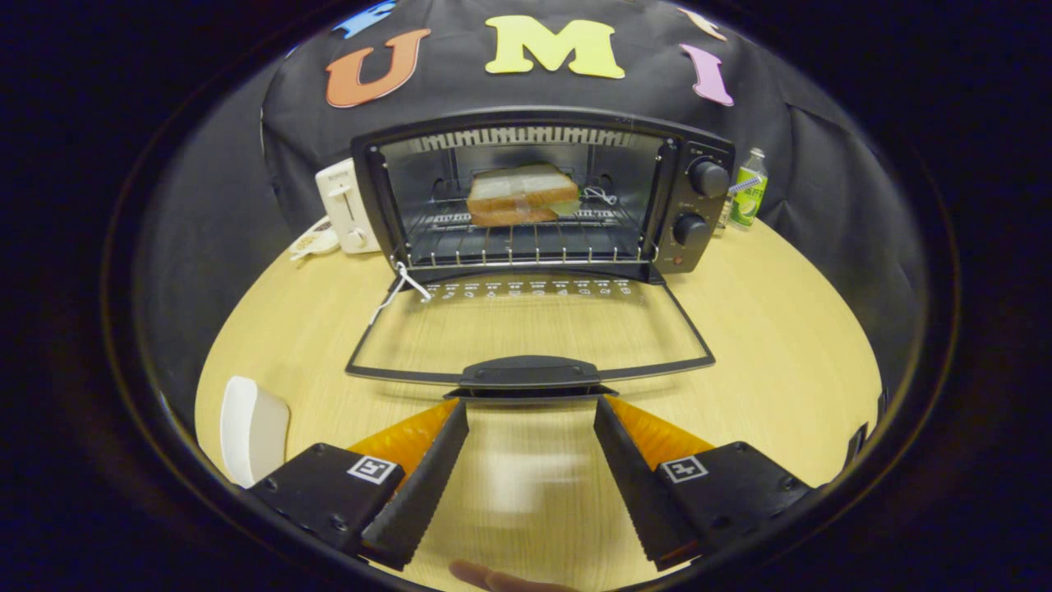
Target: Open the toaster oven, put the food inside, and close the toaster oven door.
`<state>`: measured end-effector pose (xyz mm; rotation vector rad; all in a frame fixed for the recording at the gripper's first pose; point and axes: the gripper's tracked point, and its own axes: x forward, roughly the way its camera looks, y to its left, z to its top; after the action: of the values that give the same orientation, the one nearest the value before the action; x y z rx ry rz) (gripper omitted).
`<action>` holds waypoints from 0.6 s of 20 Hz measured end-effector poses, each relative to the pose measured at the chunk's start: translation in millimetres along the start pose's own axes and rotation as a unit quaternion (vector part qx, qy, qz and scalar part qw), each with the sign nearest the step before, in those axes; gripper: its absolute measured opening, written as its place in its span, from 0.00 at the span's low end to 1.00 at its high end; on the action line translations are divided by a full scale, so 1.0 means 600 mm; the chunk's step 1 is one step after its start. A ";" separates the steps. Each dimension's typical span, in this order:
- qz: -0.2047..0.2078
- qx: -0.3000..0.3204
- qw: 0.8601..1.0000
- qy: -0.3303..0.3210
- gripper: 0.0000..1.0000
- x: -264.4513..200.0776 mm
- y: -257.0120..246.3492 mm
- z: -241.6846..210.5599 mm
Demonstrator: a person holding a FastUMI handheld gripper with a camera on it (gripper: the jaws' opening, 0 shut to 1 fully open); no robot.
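A black toaster oven (694,210) stands at the far side of the round wooden table (789,345). Its glass door (526,333) lies folded down flat toward me, the black handle (528,374) at its near edge. A sandwich (520,195) rests on the wire rack (526,242) inside the oven. My gripper (530,411) is open, its two fingertips just short of the door handle, one to each side of it. Nothing is between the fingers.
A white toaster (345,205) stands left of the oven, a green bottle (748,191) to its right. A white plate (253,427) lies near the table's left edge beside my left finger. A fingertip of a hand (493,580) shows below the fingers.
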<state>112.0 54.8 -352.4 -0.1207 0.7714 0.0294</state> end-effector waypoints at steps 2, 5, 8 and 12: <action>0.001 0.003 1.000 0.000 1.00 -0.002 0.000 0.002; -0.004 -0.014 1.000 -0.010 0.99 0.000 -0.002 0.010; 0.000 -0.017 1.000 -0.023 0.99 -0.012 -0.001 0.021; 0.002 -0.017 0.999 -0.047 0.99 -0.034 -0.003 0.042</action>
<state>115.1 56.5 -320.0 -0.1499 0.6772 0.0513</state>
